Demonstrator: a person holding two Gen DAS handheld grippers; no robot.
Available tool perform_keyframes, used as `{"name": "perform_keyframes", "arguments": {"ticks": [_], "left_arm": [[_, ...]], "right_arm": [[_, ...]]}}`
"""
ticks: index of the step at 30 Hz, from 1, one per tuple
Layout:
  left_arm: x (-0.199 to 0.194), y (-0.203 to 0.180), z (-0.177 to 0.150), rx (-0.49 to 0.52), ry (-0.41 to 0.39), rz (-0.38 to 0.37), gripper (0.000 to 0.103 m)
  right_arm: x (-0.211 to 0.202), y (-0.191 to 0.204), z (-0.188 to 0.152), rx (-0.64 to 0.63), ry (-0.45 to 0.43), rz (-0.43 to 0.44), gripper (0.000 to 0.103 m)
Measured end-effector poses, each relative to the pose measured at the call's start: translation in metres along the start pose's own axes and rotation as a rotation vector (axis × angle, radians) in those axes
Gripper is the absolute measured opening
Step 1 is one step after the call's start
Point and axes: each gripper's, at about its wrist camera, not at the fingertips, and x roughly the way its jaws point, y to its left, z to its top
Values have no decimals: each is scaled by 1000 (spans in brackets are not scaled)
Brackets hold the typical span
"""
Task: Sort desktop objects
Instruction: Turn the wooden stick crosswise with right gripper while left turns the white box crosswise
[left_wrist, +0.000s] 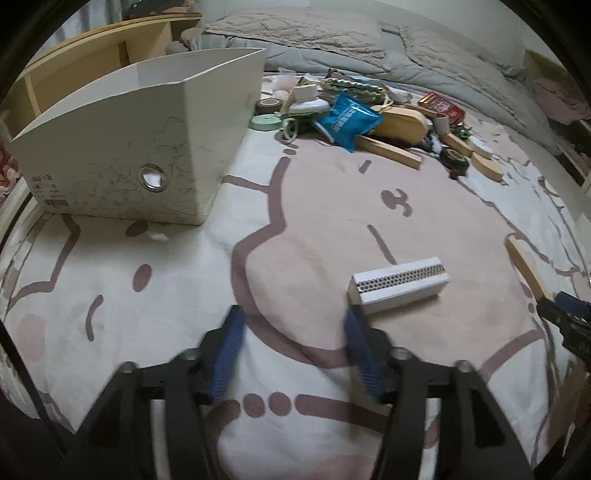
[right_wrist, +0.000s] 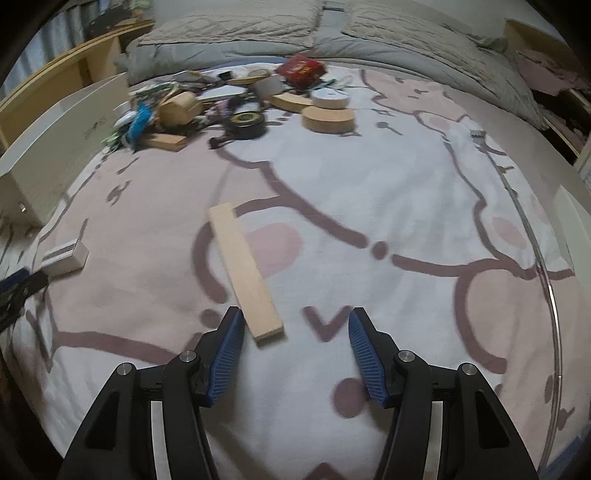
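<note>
Flat wooden slat (right_wrist: 245, 271) — smooth, rectangular — on plush blanket (right_wrist: 369, 192)

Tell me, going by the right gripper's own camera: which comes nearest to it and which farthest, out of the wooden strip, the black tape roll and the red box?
1. Wooden strip: its near end lies just ahead of the right gripper, by the left-hand finger.
2. Black tape roll: well beyond, at the near edge of the clutter.
3. Red box: farthest, at the back of the clutter by the quilt.
</note>
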Motion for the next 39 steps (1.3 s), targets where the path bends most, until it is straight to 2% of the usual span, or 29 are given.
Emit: {"name": "perform_keyframes", "arguments": {"ticks": [6, 14, 18, 26, 34, 37, 39], "left_arm": [[-7, -17, -4, 16, 1, -78, 81], [-11, -35, -11, 68, 8, -100, 81], [-4, -36, -7, 61, 9, -83, 81], [13, -20, 9, 22, 0, 11, 81], [30, -8, 24, 0, -16, 73, 81], [32, -6, 26, -7, -19, 73, 82], [31, -6, 23, -3, -16, 52, 95]], "right_arm": [[5, -29, 12, 85, 11, -28, 59], [18, -54, 31, 163, 13, -65, 59], [25, -62, 41, 188, 13, -69, 59], [30, -64, 38, 184, -2, -52, 62], [27, -61, 31, 116, -12, -4, 75], [22, -57, 28, 71, -7, 39, 80], [18, -51, 28, 37, 2, 89, 90]]}}
